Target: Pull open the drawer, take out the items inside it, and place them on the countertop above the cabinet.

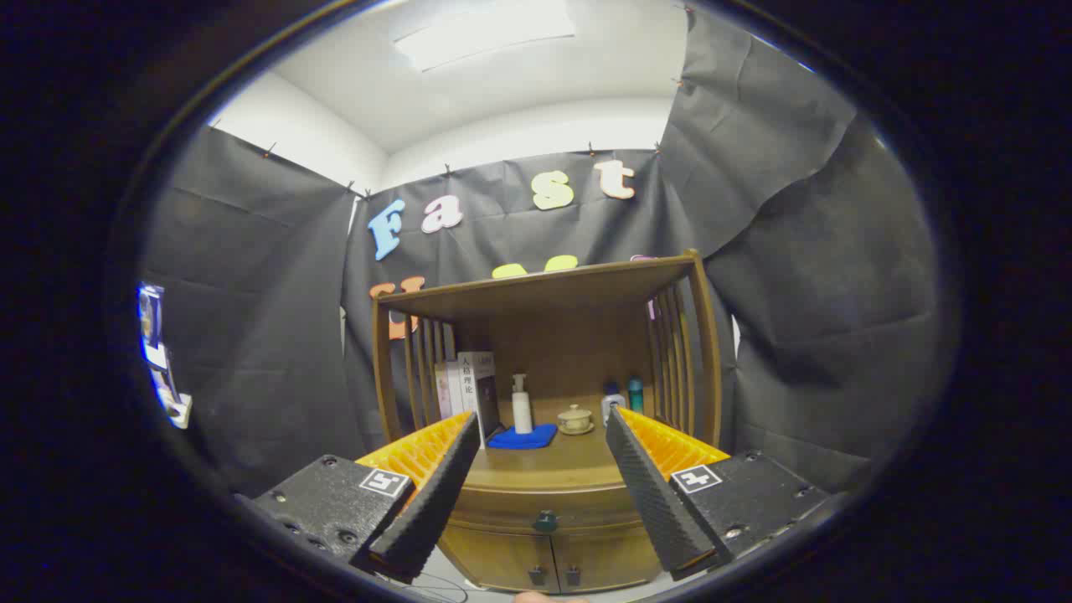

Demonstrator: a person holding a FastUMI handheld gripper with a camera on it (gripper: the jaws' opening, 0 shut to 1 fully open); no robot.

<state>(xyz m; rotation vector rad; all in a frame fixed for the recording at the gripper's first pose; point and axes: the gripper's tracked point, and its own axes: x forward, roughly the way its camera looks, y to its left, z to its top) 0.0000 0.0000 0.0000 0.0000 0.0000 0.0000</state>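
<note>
A wooden cabinet stands ahead of me with its drawer [548, 512] closed; a dark round knob [545, 522] sits at the drawer's middle, between my two fingers and below their tips. My gripper [544, 423] is open, held back from the cabinet with nothing between its fingers. The countertop [548, 467] lies just above the drawer. On it rest a blue cloth [523, 437], a white pump bottle [522, 405], a small lidded cup [574, 420], upright books [469, 387] and two small bottles [624, 399].
A wooden shelf top [544, 289] with slatted sides [674, 352] roofs over the countertop. Two lower cabinet doors [553, 559] with dark handles sit under the drawer. Black cloth walls close in on all sides.
</note>
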